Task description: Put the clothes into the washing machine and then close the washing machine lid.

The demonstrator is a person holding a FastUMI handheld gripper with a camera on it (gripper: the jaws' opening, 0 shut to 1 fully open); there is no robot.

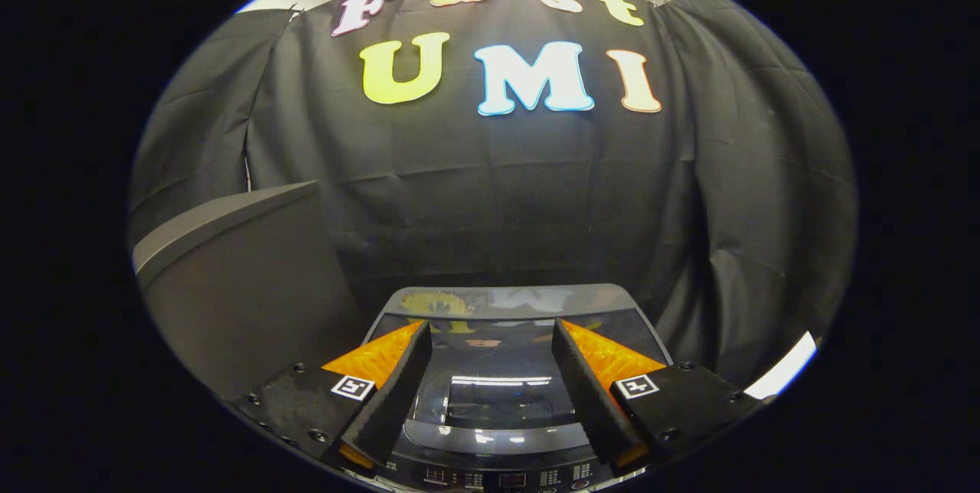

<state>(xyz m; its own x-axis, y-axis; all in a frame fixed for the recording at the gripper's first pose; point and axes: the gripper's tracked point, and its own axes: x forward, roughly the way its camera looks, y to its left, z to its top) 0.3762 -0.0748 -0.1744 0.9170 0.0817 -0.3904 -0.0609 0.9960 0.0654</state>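
I see the washing machine [498, 370] directly below and ahead of me, its glossy dark lid [501, 382] lying flat and shut, reflecting the ceiling light. The lid's long run goes from the control panel [498, 478], nearest me, away toward the far hinge edge by the cloth wall [498, 210]. No clothes are in sight from here, so I cannot tell whether they are already inside or somewhere off to a side.

My gripper [490, 336] hangs above the lid with its fingers spread wide and nothing between them; the lid's middle shows through the gap. The fingers point along the lid's near-to-far line, squarely centred over it, not touching it as far as I can judge.

To the left, near the machine, stands a dark grey box [245, 286] with a pale top edge, taller than the machine.

My reading: if the lid must be opened for loading, its near edge, just this side of the fingertips and beyond the panel, is what I would go for, so I need to dip down and pull back slightly.
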